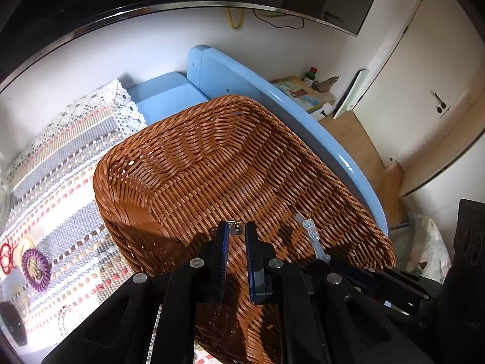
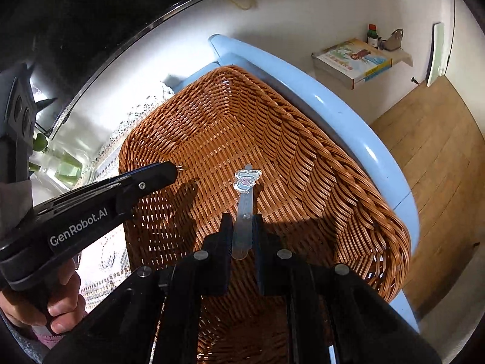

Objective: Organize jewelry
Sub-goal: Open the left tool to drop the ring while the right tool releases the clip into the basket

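A brown wicker basket (image 1: 212, 163) (image 2: 242, 127) fills both views, and both grippers hang over its inside. My left gripper (image 1: 236, 230) is shut on a small metal jewelry piece (image 1: 235, 228) pinched at its fingertips. In the right wrist view it reaches in from the left (image 2: 174, 168) with a gold bit (image 2: 182, 168) at its tip. My right gripper (image 2: 242, 223) is shut on the stem of a clear hair clip (image 2: 246, 212), whose butterfly end (image 2: 247, 179) points into the basket. The left wrist view shows that clip (image 1: 310, 227) at the right.
The basket sits on a woven lace-edged mat (image 1: 60, 163) on a blue table (image 1: 303, 112). A purple coil hair tie (image 1: 36, 270) and a red piece (image 1: 7, 254) lie on the mat at left. A glass vase (image 2: 60, 163) stands left; a book (image 2: 353, 57) lies on a far shelf.
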